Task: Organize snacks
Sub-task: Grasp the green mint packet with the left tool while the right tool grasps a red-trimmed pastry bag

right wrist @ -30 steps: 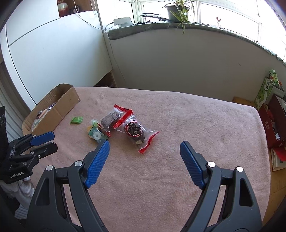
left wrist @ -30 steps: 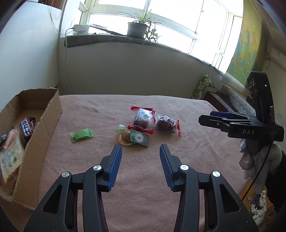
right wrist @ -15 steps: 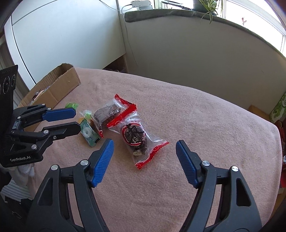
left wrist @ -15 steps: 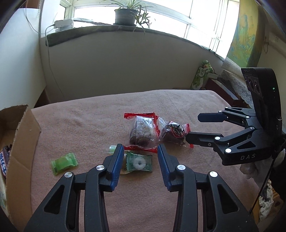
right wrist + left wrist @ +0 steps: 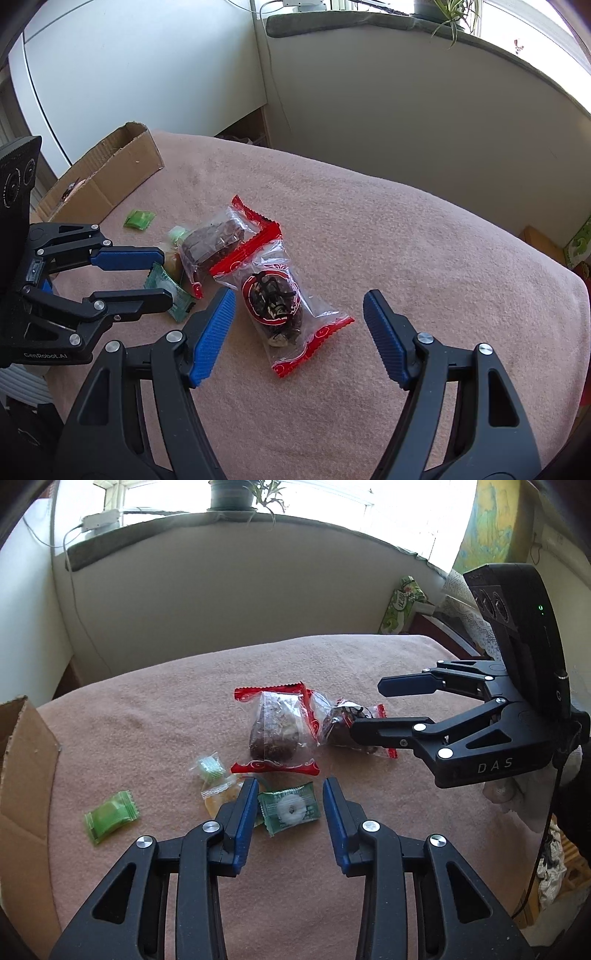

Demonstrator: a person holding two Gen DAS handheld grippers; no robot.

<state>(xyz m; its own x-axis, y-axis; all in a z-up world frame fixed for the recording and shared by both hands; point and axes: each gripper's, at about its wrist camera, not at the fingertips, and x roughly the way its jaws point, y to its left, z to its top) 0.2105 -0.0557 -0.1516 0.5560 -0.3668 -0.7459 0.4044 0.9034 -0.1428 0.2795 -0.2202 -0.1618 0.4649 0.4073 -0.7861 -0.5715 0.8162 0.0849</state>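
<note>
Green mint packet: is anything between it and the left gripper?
No. The green mint packet lies between the open left gripper fingers, untouched; a yellow candy crowds the left finger.

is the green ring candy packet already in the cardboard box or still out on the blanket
Out. The green ring candy packet lies flat on the pink blanket, between the open left tongs, apart from the cardboard box.

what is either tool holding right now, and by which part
Nothing yet. The left tool straddles the green mint packet, closing; the right tool stands open around a red-edged snack bag.
</note>
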